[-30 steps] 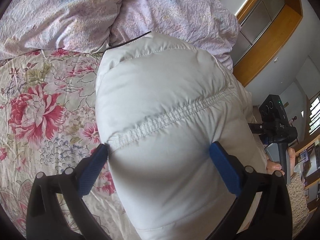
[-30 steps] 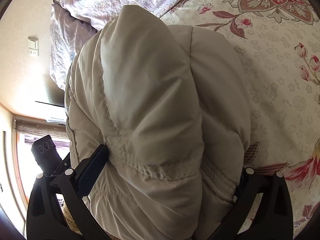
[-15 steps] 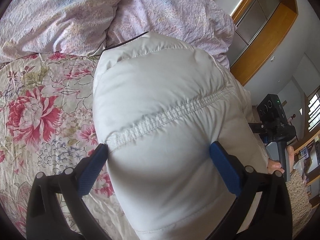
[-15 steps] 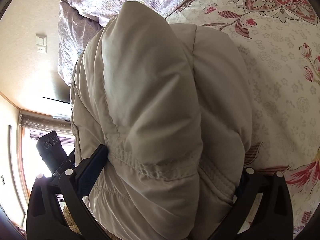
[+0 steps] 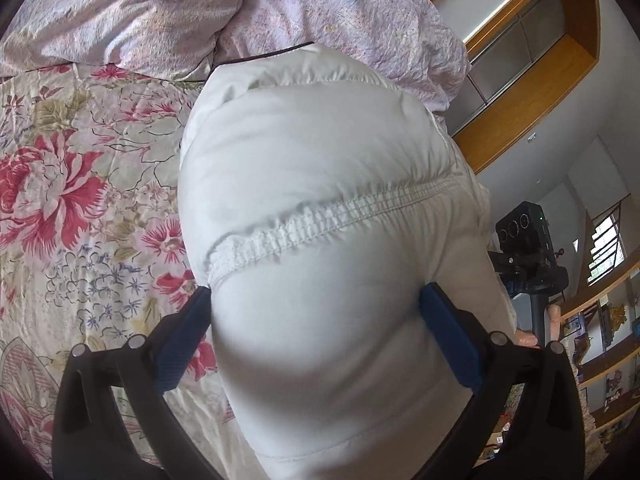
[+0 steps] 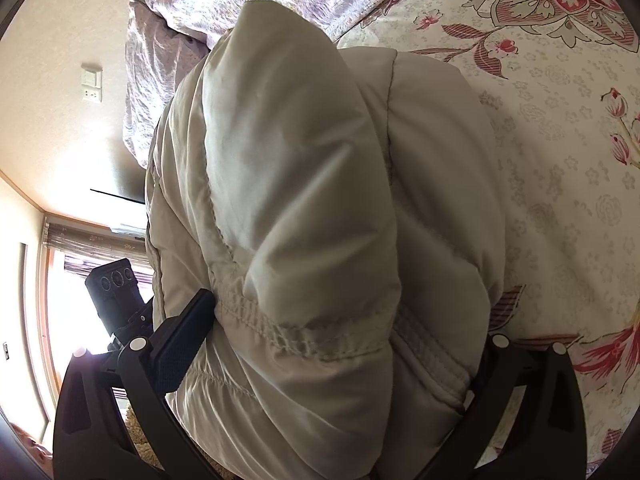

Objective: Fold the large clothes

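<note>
- Bedspread (image 5: pixel 80 200), floral, red and pink blooms on a pale ground: it lies under everything we hold.
- Puffy white jacket (image 5: pixel 320 208), quilted, with a gathered seam across it: we carry it bunched up above the bedspread, one end in each tool.
- Crumpled lilac duvet (image 5: pixel 120 12): heaped at the far edge of the bed, behind the jacket.
- Our left gripper (image 5: pixel 316 312): blue pads pressed into the jacket's padding on both sides, clamped on it.
- Our right gripper (image 6: pixel 340 320): likewise clamped on a thick fold of the jacket; its right pad is hidden by fabric.
</note>
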Demonstrator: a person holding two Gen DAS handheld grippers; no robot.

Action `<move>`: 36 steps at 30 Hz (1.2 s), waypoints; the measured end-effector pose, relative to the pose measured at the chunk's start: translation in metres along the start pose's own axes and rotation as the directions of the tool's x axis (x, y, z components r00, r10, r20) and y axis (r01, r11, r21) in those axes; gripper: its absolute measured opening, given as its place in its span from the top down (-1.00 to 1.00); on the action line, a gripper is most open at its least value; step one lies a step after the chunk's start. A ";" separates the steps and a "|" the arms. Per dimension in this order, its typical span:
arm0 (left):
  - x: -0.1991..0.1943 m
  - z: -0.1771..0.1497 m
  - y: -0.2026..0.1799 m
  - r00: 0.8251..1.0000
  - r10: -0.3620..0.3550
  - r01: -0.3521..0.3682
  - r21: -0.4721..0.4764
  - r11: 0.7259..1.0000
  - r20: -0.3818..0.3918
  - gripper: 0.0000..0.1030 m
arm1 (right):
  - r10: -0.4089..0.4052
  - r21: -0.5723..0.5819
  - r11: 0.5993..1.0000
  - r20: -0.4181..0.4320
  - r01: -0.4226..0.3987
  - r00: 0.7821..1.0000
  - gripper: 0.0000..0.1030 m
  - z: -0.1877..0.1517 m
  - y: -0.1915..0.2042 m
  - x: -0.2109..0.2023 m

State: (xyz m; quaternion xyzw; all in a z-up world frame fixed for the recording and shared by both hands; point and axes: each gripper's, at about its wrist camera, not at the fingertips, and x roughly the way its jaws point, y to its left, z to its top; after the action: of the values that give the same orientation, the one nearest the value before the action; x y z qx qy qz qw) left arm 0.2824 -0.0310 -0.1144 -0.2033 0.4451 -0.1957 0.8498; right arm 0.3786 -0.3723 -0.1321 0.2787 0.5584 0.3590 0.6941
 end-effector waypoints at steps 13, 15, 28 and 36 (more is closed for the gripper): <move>0.000 0.002 0.010 0.998 -0.057 0.057 0.000 0.998 -0.038 -0.97 | 0.002 -0.005 1.000 -0.007 -0.002 1.000 -0.97 0.000 -0.003 0.000; -0.001 0.002 0.016 0.994 -0.089 0.088 -0.010 0.996 -0.063 -0.97 | 0.011 -0.006 1.000 -0.006 -0.011 1.000 -0.97 0.000 -0.005 -0.001; 0.011 0.000 0.024 0.983 -0.180 0.173 -0.130 0.976 -0.042 -0.96 | 0.062 -0.042 0.997 -0.011 -0.063 0.998 -0.97 0.001 -0.006 0.011; 0.008 0.006 0.015 0.980 -0.194 0.189 -0.124 0.974 -0.032 -0.78 | 0.103 -0.085 0.991 0.000 -0.103 0.995 -0.97 -0.003 0.001 0.019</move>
State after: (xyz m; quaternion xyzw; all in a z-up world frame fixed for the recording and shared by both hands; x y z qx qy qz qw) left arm 0.2941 -0.0210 -0.1241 -0.2920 0.4530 -0.2541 0.8031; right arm 0.3783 -0.3566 -0.1429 0.2784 0.5259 0.4170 0.6870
